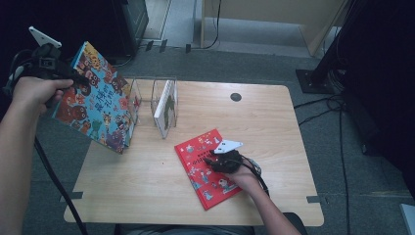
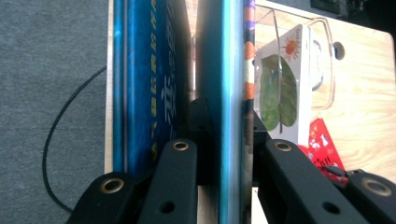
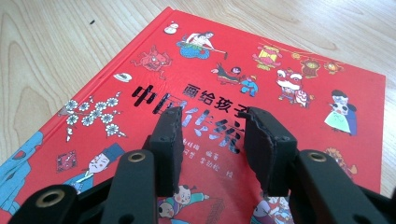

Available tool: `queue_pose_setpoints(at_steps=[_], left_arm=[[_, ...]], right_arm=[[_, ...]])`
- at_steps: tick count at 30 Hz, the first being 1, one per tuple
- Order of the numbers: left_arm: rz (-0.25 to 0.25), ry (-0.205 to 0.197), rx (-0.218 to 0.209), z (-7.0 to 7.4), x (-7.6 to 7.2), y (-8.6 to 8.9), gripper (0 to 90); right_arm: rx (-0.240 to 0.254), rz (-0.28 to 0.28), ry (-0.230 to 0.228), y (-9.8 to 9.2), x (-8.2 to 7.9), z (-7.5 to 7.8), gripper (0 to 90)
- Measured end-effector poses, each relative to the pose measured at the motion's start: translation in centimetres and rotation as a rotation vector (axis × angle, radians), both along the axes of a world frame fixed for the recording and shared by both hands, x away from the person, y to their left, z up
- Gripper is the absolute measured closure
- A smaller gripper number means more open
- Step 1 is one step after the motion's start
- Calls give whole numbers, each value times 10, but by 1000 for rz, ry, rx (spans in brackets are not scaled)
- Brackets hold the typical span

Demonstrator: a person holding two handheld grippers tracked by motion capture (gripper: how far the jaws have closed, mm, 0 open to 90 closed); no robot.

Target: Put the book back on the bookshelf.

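Left gripper (image 2: 224,154): the jaws are clamped on the edge of the blue book (image 1: 95,98), one jaw on each face of the cover, as the left gripper view shows. The book hangs clear of the table (image 1: 147,186), above its left edge, just beside the clear rack (image 1: 147,100). The front cover faces the high camera and tilts back. The long axis slopes from the upper corner near the gripper down to the lower corner near the table's left edge. In the left gripper view, the book's edge runs straight away from the jaws, toward the rack.

Right gripper (image 3: 212,140): the jaws stand apart with nothing between them. The tips rest on or just above the cover of the red book (image 3: 280,70); contact cannot be confirmed. The red book lies flat on the table, front cover up, at the near right of the centre. Its long axis runs diagonally, from the far left corner to the near right corner in the high view.

A white book (image 1: 166,107) stands upright in the clear rack, its spine edge toward the person. The rack stands at the table's far left.
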State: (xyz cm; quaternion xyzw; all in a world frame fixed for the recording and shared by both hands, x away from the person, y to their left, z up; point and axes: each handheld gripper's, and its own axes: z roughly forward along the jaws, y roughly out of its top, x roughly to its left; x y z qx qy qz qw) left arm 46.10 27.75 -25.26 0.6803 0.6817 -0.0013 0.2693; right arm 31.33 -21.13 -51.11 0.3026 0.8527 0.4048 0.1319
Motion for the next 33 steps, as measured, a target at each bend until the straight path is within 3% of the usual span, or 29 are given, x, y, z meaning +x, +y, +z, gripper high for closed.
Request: queue_pose_setpoints(at_steps=[5,10,17,20,28,30,33], left_arm=[[-10,1,13,-4,8,-6,813],[-13,28,31,-15,17,-13,807],[-21,15,28,-12,17,-13,791],[-36,42,26,-12,15,-11,760],[-57,-14,65,5,4,-13,652],[-45,-12,31,12,-1,-7,616],[-52,-38,7,22,-10,-1,636]], right_arm=[[2,-5,2,-1,-1,0,553],[0,-1,4,-2,-6,0,524],[2,-4,5,-5,-9,0,519],[0,-6,2,-5,-9,0,517],[3,-5,5,-6,-9,0,516],[4,-6,8,-6,-9,0,516],[5,-6,10,-6,-9,0,516]])
